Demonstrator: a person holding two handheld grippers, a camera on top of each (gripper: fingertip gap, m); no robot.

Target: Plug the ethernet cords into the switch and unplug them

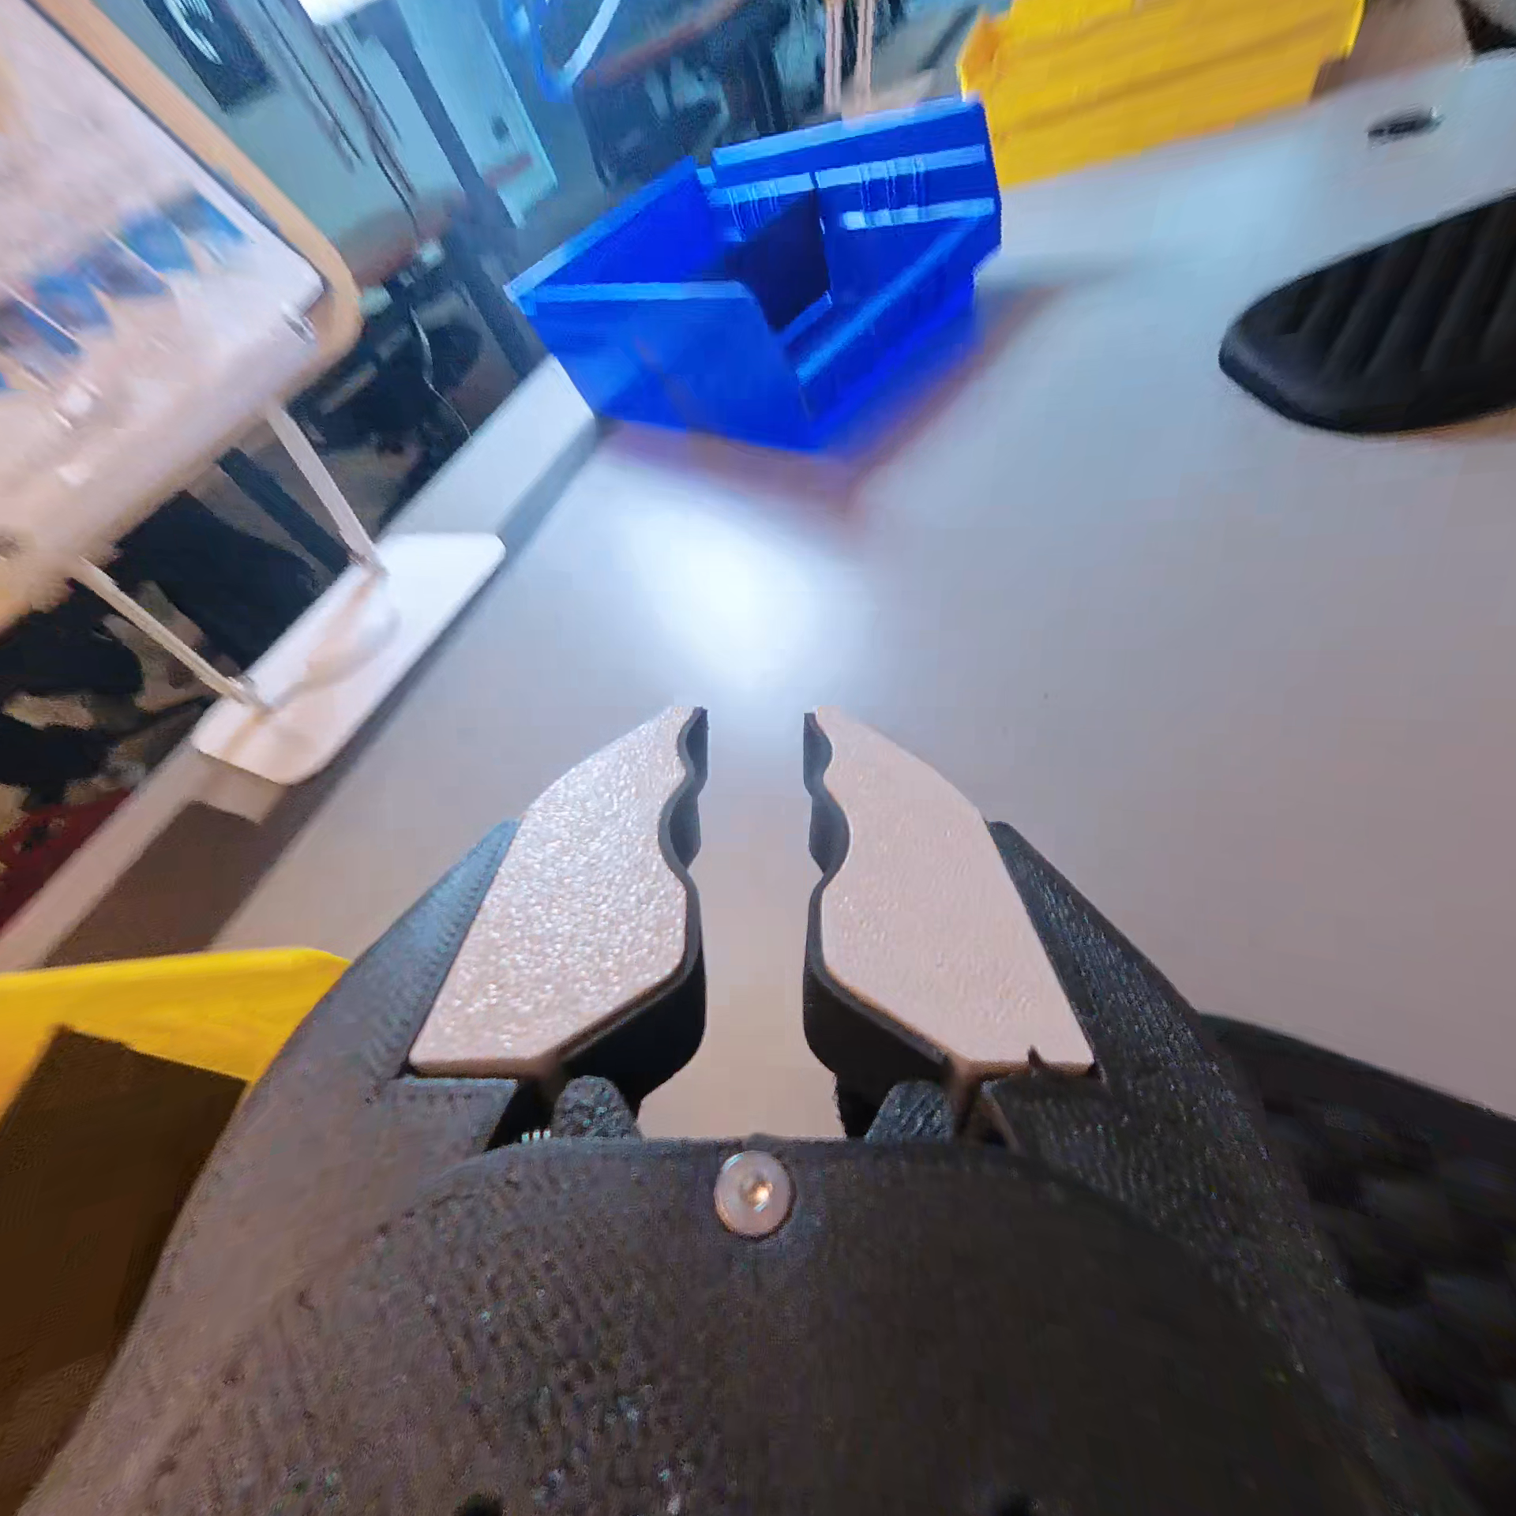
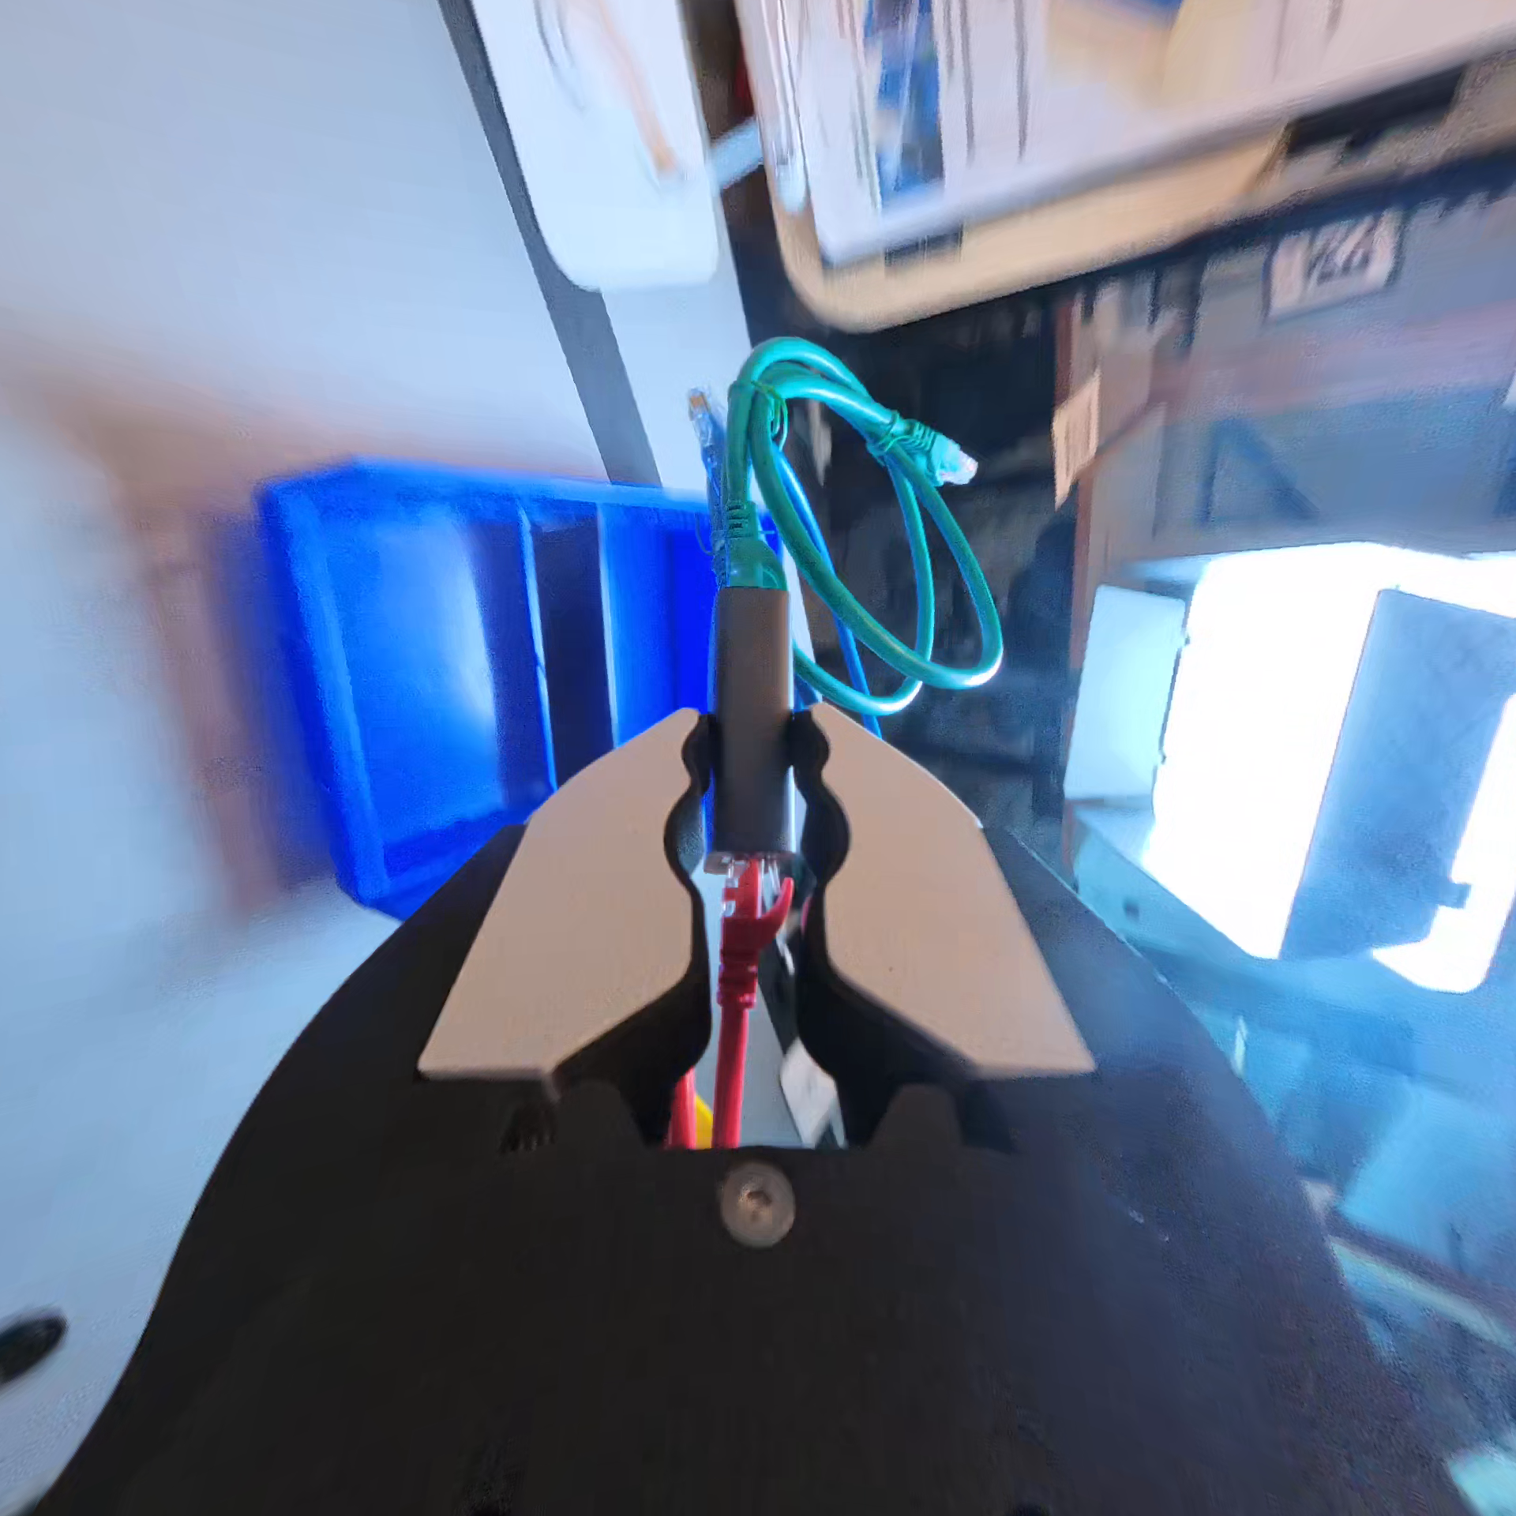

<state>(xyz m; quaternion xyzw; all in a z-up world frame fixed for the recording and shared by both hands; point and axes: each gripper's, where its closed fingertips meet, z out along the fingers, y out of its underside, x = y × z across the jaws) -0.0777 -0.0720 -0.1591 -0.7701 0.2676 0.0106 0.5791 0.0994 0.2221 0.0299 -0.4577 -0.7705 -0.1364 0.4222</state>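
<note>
The right gripper point(image 2: 751, 726) is clamped on the dark switch point(image 2: 751, 714), held edge-on between the fingertips. A green cord point(image 2: 861, 525) is plugged into the switch's far end and loops beyond it; a red cord point(image 2: 738, 943) is seated at its near end, and a blue cord point(image 2: 707, 447) shows just behind. The left gripper point(image 1: 753, 722) is held narrowly parted and empty above the table point(image 1: 1066, 656), the blue bin point(image 1: 738, 328) well beyond the fingers. For unplugging, one plug's latch tab would best be pinched by the left while the switch is kept steady.
</note>
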